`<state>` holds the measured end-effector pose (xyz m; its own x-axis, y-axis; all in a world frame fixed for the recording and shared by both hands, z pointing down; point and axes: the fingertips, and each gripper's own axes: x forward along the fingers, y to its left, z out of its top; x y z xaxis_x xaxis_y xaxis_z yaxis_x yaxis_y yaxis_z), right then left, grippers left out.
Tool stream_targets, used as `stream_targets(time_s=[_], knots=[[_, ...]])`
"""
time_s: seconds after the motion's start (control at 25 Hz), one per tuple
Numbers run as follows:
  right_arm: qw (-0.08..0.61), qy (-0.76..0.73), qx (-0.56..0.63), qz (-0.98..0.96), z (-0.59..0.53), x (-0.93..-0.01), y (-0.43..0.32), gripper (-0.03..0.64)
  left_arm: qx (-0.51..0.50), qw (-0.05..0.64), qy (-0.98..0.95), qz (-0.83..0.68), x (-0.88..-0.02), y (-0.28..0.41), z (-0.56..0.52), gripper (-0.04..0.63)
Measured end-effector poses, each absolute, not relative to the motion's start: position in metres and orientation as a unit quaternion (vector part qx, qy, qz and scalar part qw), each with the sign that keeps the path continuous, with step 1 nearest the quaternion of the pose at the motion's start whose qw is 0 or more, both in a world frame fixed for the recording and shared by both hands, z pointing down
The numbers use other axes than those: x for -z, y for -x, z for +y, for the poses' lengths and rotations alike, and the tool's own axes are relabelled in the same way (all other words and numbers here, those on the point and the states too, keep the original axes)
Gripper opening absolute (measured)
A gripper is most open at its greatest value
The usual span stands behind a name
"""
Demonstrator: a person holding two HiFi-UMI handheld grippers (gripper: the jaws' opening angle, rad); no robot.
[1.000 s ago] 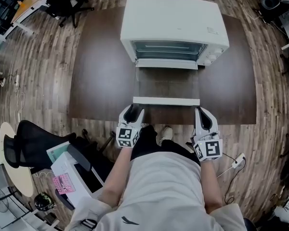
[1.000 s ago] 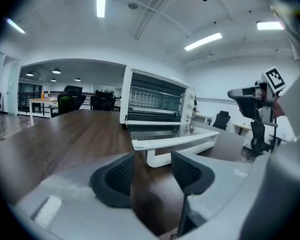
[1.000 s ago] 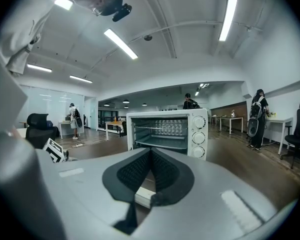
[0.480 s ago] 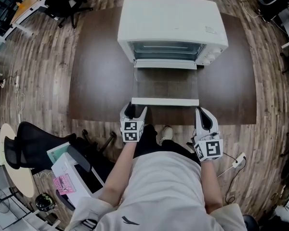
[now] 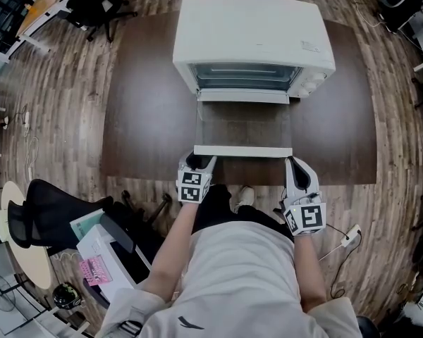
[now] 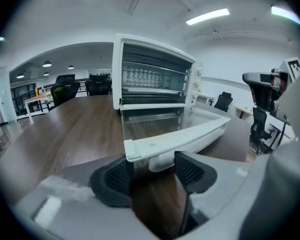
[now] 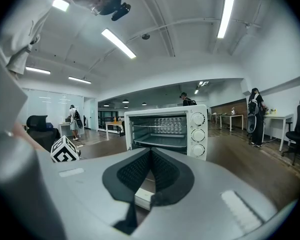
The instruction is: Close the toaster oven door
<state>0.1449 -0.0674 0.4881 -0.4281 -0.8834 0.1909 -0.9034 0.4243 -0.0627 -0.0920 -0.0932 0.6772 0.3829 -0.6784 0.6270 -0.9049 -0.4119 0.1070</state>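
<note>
Oven (image 5: 254,30) on table (image 5: 141,104), door (image 5: 243,129) down flat twd person; L claw (image 5: 197,163) apart, closing round door's front-left edge; R claw (image 5: 299,169) jaws together by door's right end.

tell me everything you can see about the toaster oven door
The toaster oven door is fully open, lying flat, hinged at the lower front of the white toaster oven. It is a glass pane in a white frame; the dark wooden table shows through it. A white handle bar runs along its near edge. The left gripper has the handle's left end between its closing jaws. The right gripper is by the right corner; contact is unclear.
</note>
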Motion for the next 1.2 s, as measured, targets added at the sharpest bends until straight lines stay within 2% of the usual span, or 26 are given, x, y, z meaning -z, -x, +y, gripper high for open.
stream_targets(time_s=[0.12, 0.2, 0.24, 0.48, 0.6, 0.84, 1.2], knots=[[0.065, -0.530, -0.079, -0.842, -0.070, -0.489, -0.143, 0.000, -0.242, 0.232, -0.803, -0.493, -0.674, 0.095, -0.095, 0.239], [0.065, -0.530, -0.080, -0.842, -0.072, -0.490, -0.142, 0.000, -0.220, 0.243, -0.803, -0.498, -0.670, 0.100, -0.097, 0.168], [0.066, -0.530, -0.080, -0.842, -0.072, -0.491, -0.142, 0.000, -0.212, 0.246, -0.803, -0.500, -0.668, 0.101, -0.098, 0.158], [0.068, -0.529, -0.082, -0.842, -0.073, -0.493, -0.140, 0.000, -0.192, 0.262, -0.800, -0.505, -0.664, 0.099, -0.097, 0.143], [0.070, -0.531, -0.086, -0.840, -0.074, -0.495, -0.140, 0.000, -0.185, 0.265, -0.799, -0.508, -0.658, 0.098, -0.097, 0.115], [0.076, -0.532, -0.093, -0.838, -0.072, -0.502, -0.138, 0.000, -0.183, 0.239, -0.805, -0.510, -0.633, 0.097, -0.103, 0.110], [0.091, -0.534, -0.096, -0.835, -0.069, -0.514, -0.136, 0.000, -0.124, 0.218, -0.817, -0.519, -0.566, 0.099, -0.125, 0.115]])
